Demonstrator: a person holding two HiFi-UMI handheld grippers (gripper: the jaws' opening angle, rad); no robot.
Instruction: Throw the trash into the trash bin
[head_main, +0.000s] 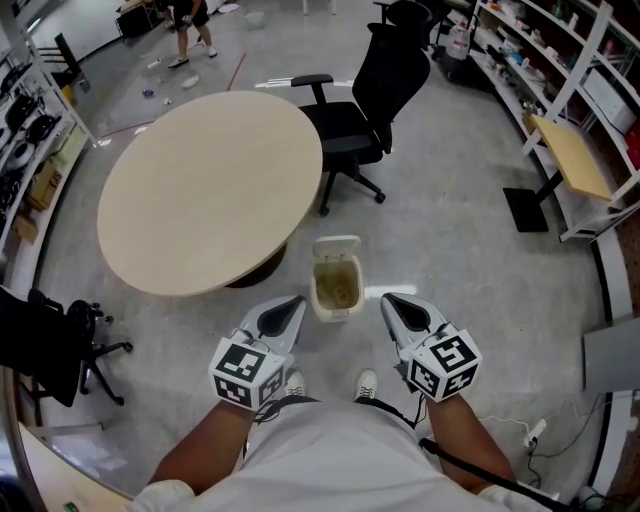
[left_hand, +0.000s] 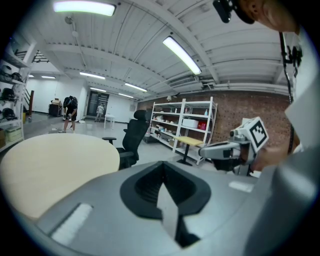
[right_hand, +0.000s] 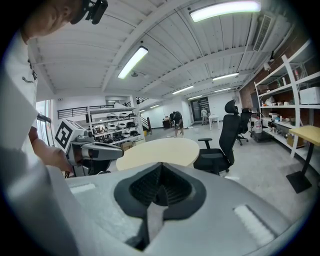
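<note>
- Head view: the trash bin (head_main: 337, 314) stands on the floor just ahead of the person's feet. Its lid (head_main: 337, 245) is tipped back and its mouth faces up. Tan-brown matter lies inside; what it is cannot be made out.
- The bin lies between and below the left gripper (head_main: 292, 306) and the right gripper (head_main: 393, 303), about equally near each. Small scraps (head_main: 167, 83) lie on the far floor beyond the round table (head_main: 210, 190).
- Left gripper view: jaws closed together, nothing between them. The bin is out of frame.
- Right gripper view: jaws likewise pressed together and empty, with no bin in frame.
- Judgement: empty grippers over an open, part-filled bin fit trash already dropped in, or trash yet to be fetched.
</note>
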